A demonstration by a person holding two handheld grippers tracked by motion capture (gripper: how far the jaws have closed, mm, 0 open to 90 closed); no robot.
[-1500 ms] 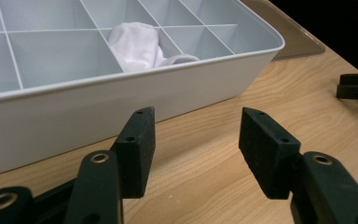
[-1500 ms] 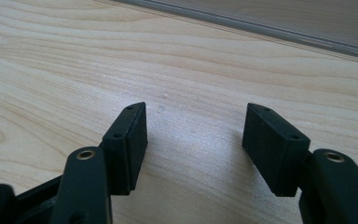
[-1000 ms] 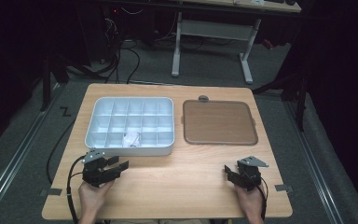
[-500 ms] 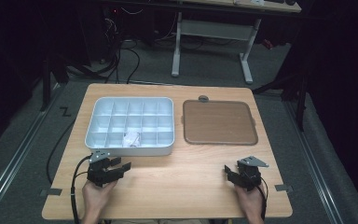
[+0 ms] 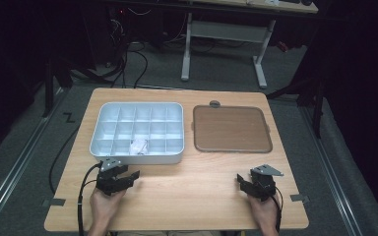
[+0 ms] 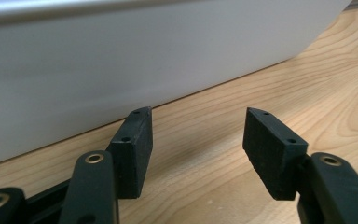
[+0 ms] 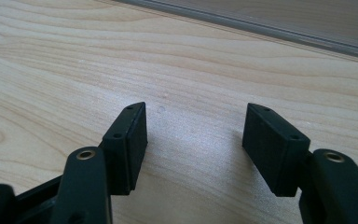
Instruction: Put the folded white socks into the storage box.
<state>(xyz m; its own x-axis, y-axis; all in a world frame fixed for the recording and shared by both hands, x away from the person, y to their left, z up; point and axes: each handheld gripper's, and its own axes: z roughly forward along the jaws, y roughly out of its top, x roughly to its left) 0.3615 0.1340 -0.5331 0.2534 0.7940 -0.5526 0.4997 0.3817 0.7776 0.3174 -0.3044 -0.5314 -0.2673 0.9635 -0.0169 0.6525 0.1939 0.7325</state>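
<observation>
My left gripper (image 5: 132,177) rests low over the wooden table, just in front of the white compartment tray (image 5: 96,129). In the left gripper view its jaws (image 6: 198,116) stand apart with bare wood between them and the tray's white wall (image 6: 121,60) close ahead. These jaws have just been opening, with nothing between them. A crumpled white item (image 5: 139,146) lies in one front compartment of the tray. My right gripper (image 5: 241,182) sits near the table's front right, open (image 7: 196,112) over bare wood, holding nothing.
A flat brown tray (image 5: 231,129) with a grey rim lies right of the white one, and its edge (image 7: 261,25) shows in the right gripper view. A small grey knob (image 5: 215,103) sits behind it. A desk frame and cables stand beyond the table.
The left gripper has sunk slightly toward the table in front of the white tray, and its jaws look a little wider. The right gripper has kept still.
</observation>
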